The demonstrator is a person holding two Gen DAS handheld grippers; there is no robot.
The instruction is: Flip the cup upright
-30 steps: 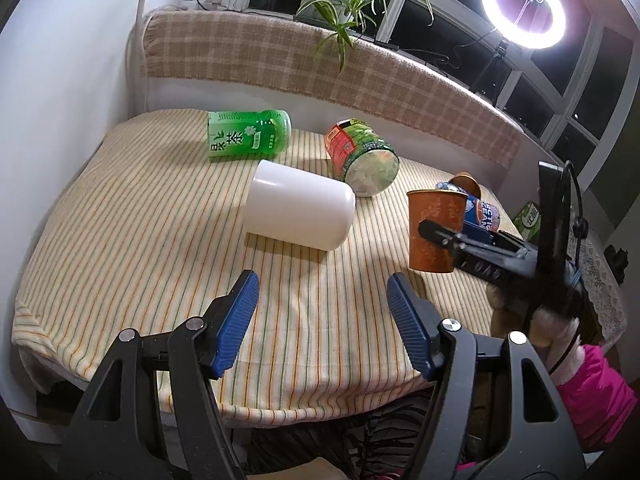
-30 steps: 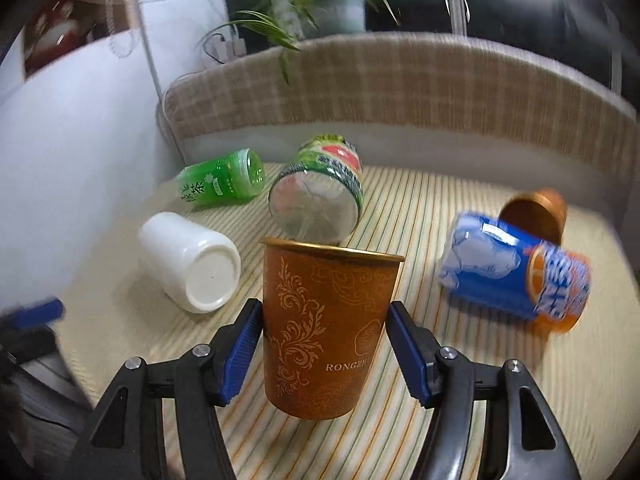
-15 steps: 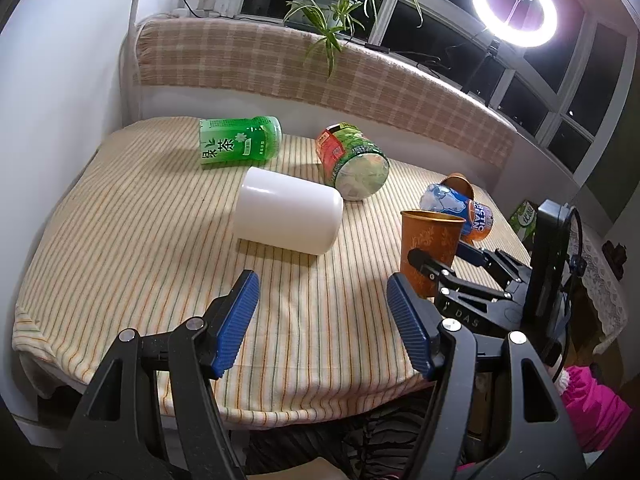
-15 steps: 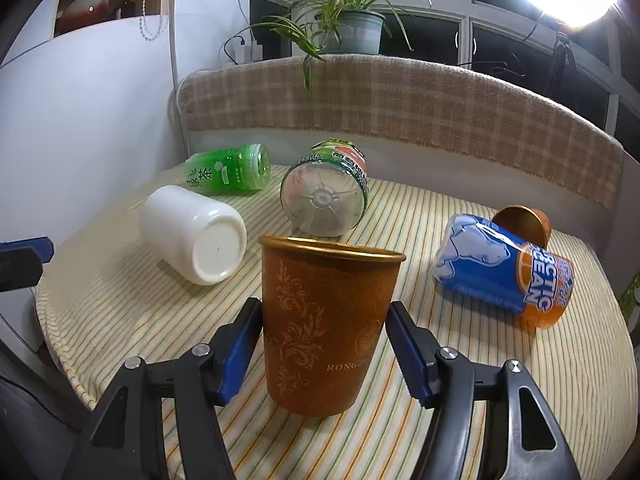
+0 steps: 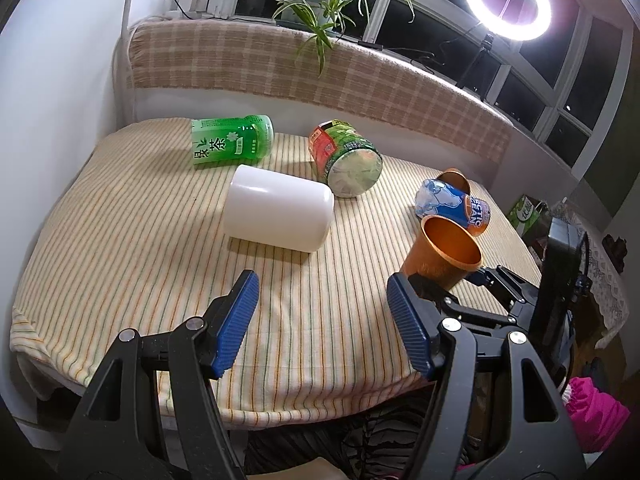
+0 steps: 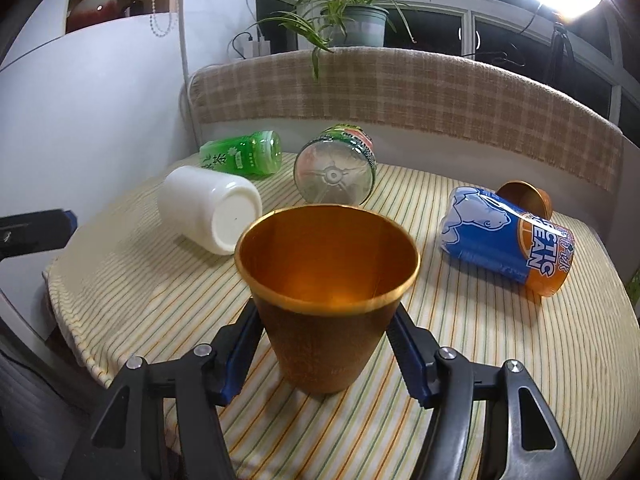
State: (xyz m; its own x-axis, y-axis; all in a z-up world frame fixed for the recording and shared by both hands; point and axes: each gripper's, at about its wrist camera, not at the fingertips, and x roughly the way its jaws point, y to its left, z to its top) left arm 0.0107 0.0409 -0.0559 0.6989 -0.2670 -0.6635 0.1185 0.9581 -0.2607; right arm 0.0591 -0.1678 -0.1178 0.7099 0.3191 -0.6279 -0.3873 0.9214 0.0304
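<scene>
Nearly done: copper cup [image 6: 326, 292] standing mouth-up near the table's [image 5: 120, 240] front right edge, flanked by right gripper [image 6: 324, 356] pads, contact unclear. Left gripper [image 5: 320, 320] spread wide, holding nothing. Remaining: let go and withdraw.

— Any writing showing on those bottles?
— The green bottle [image 5: 232, 142] is displaying "绿茶" in white; the blue-and-orange can [image 6: 508, 240] is reading "ARCTIC OCEAN", partly cut off
— Anything else?
— Other labels are staying too blurred
</scene>
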